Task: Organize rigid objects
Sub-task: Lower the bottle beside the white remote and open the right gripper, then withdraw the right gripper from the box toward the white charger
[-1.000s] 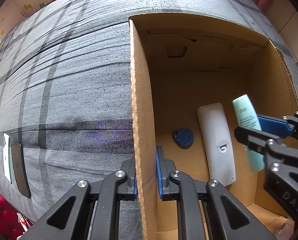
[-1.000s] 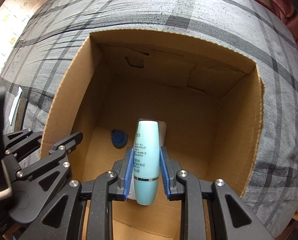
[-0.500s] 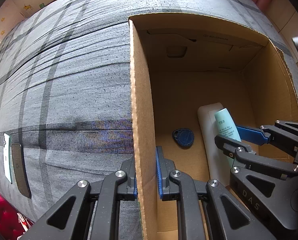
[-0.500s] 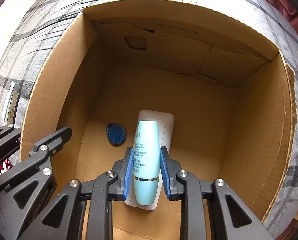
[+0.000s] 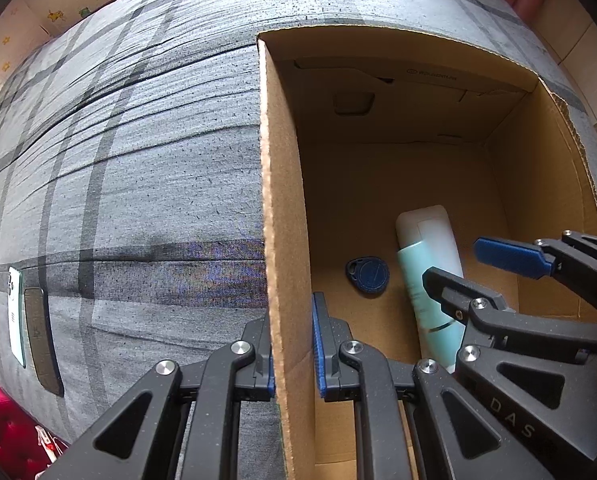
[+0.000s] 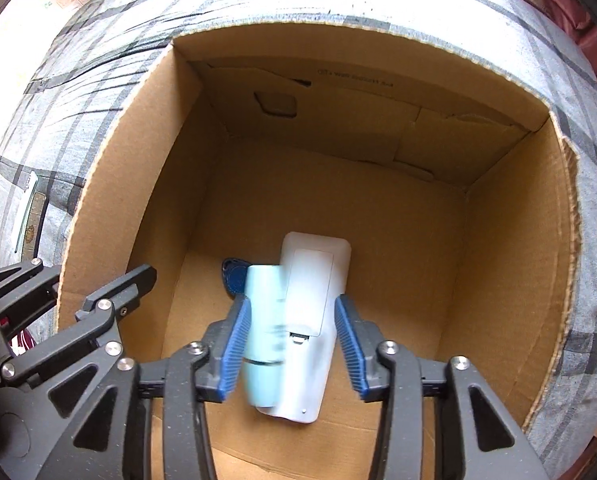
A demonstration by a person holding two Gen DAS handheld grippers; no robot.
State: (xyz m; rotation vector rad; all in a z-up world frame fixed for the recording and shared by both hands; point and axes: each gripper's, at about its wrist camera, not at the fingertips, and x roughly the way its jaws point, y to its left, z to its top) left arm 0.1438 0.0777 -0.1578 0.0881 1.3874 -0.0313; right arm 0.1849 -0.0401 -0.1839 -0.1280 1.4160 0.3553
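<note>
An open cardboard box (image 5: 286, 200) stands on a grey plaid bedspread. My left gripper (image 5: 294, 344) is shut on its left wall, one pad on each side. Inside the box, my right gripper (image 6: 291, 300) points down and its jaws are opening. The light teal tube (image 6: 264, 320) sits blurred between the pads, close to the left one and free of the right one. It leans on a white remote (image 6: 314, 292) that lies on the box floor. A blue key fob (image 6: 232, 276) rests to the left of them. The left wrist view shows the tube (image 5: 422, 280) lying on the remote (image 5: 430, 224).
A white phone (image 5: 15, 316) and a dark flat item (image 5: 40, 336) lie on the bedspread (image 5: 138, 160) far left of the box. The box floor to the right of the remote is bare cardboard (image 6: 418, 280). A red cushion (image 5: 2, 432) shows at the lower left.
My right gripper went down into the box with the tube, then its jaws parted and the tube slipped loose onto the remote. The left gripper kept still on the box wall.
</note>
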